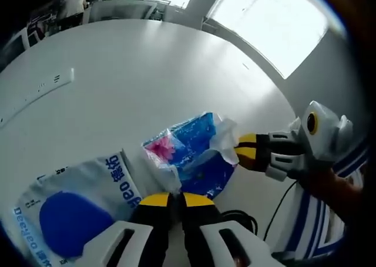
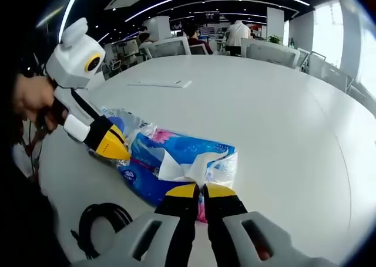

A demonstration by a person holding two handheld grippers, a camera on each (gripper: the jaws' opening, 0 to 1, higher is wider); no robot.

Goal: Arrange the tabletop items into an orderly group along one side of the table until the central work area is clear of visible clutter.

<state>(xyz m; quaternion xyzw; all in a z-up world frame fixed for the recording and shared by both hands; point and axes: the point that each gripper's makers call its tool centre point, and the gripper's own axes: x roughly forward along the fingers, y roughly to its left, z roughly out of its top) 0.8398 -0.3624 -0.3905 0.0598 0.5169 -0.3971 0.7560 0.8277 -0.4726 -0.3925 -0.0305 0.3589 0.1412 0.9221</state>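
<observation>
Both grippers (image 1: 176, 200) (image 2: 200, 191) pinch the crinkly blue tissue pack (image 2: 176, 161) (glossy plastic) — jaws closed.

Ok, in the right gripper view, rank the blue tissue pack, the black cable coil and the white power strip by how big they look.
1. blue tissue pack
2. black cable coil
3. white power strip, though it lies farther from the camera, so its true size is unsure.

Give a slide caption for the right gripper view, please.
Right tongs pinch tissue from blue pack; left tongs hold its other end.
</observation>
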